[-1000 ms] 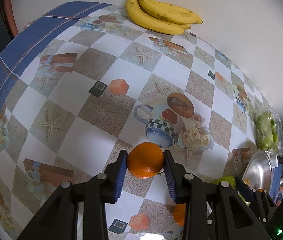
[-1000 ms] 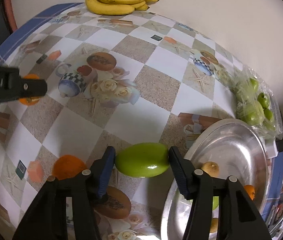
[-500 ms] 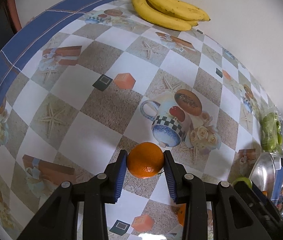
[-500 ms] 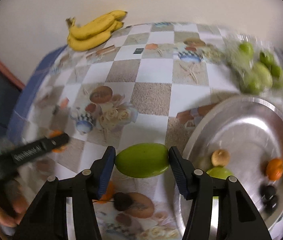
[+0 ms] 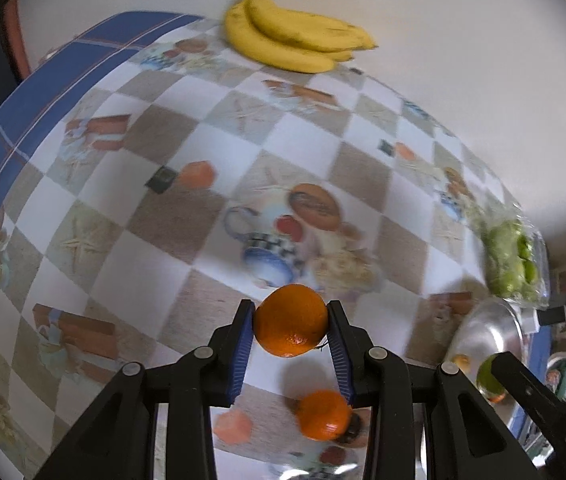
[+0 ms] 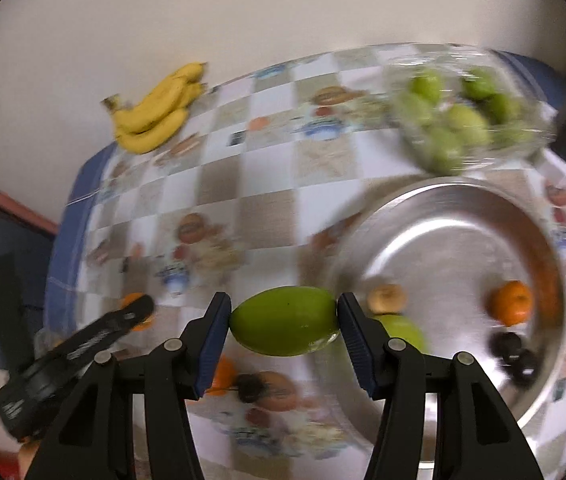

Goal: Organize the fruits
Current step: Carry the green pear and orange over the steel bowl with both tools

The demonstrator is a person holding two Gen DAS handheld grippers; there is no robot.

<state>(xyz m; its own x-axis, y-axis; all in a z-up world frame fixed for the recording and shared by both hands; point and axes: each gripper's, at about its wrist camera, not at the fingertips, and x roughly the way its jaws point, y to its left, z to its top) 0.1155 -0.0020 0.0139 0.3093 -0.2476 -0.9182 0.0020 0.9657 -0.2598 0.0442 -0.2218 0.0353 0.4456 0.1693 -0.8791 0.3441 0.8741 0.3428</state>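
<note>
1. Fruit is carried in both grippers: an orange (image 5: 290,321) is clamped between the blue pads of the left gripper (image 5: 290,326), and an oval green fruit (image 6: 284,321) is pinched end to end by the right gripper (image 6: 284,322). Both are held clear of the table.
2. Slippage is the main risk judged here. The green fruit is smooth and glossy and is gripped only at its two narrow ends, so it could be squeezed out or rotated loose if the wrist is swung quickly; the blur in the right wrist view suggests a fast move.
3. A drop from height onto the steel tray (image 6: 443,216) could send it rolling into the fruits already lying there: a small orange (image 6: 511,303), a tan fruit (image 6: 387,298), another green fruit (image 6: 405,330) and dark plums (image 6: 513,354).
4. A collision between the two tools is possible, since the left gripper is seen close at the lower left of the right wrist view.
5. A loose orange (image 5: 323,415) is left on the cloth below the left gripper and could be knocked.
6. Bananas (image 5: 295,42) are laid at the far edge by the wall, and a clear bag of green fruits (image 6: 463,120) is set just beyond the tray.
7. A glossy checked tablecloth (image 5: 155,216) with printed mugs and starfish and a blue border covers the table; a plain pale wall (image 6: 243,12) stands behind it.
</note>
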